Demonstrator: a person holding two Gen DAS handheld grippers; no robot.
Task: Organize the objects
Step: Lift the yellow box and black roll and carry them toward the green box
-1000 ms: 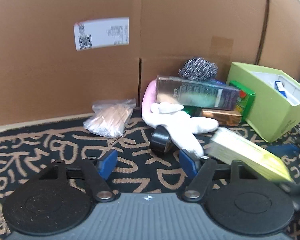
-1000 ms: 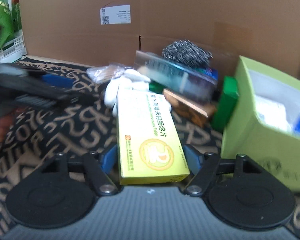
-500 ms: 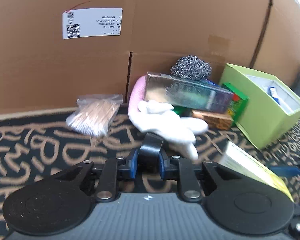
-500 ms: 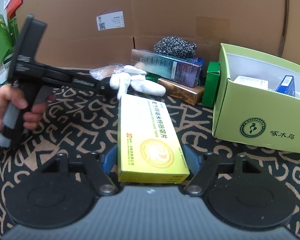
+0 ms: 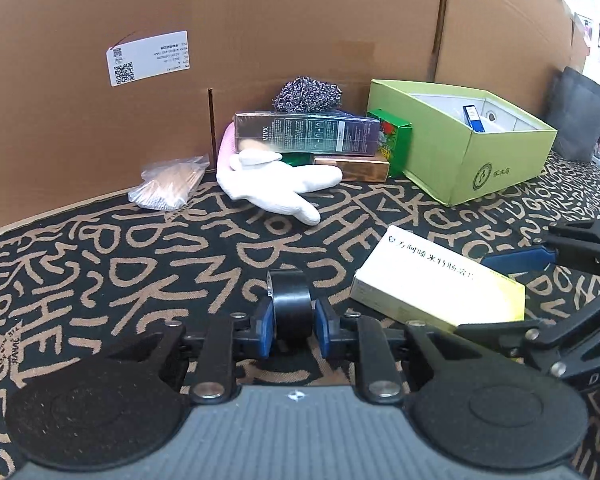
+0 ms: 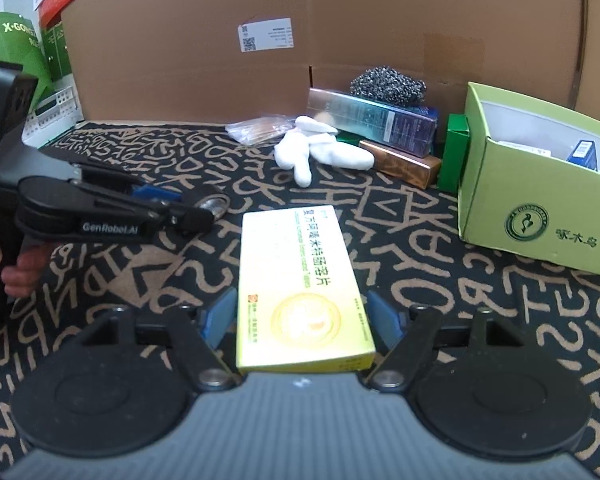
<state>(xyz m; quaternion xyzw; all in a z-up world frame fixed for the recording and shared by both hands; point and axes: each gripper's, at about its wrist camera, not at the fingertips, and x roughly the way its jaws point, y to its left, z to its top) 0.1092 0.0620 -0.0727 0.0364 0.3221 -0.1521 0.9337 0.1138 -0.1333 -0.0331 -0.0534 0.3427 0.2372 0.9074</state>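
Note:
My left gripper (image 5: 292, 320) is shut on a black tape roll (image 5: 291, 304) and holds it upright over the patterned cloth; both also show in the right wrist view, the gripper (image 6: 188, 208) and the tape roll (image 6: 214, 202). My right gripper (image 6: 302, 316) is shut on a yellow medicine box (image 6: 300, 292), which lies flat between its blue pads; the yellow medicine box (image 5: 436, 284) also shows at the right of the left wrist view. A green open box (image 5: 472, 148) (image 6: 540, 184) with small items inside stands at the back right.
At the back against a cardboard wall (image 5: 260, 20) lie a white glove (image 5: 276, 184), a bag of sticks (image 5: 168, 184), a dark long box (image 5: 306, 134), a copper box (image 5: 352, 168), a small green box (image 5: 392, 136) and a steel scourer (image 5: 308, 94).
My left gripper closed on the black tape roll and pulled back from the pile with it. My right gripper drew back too, holding the yellow box.

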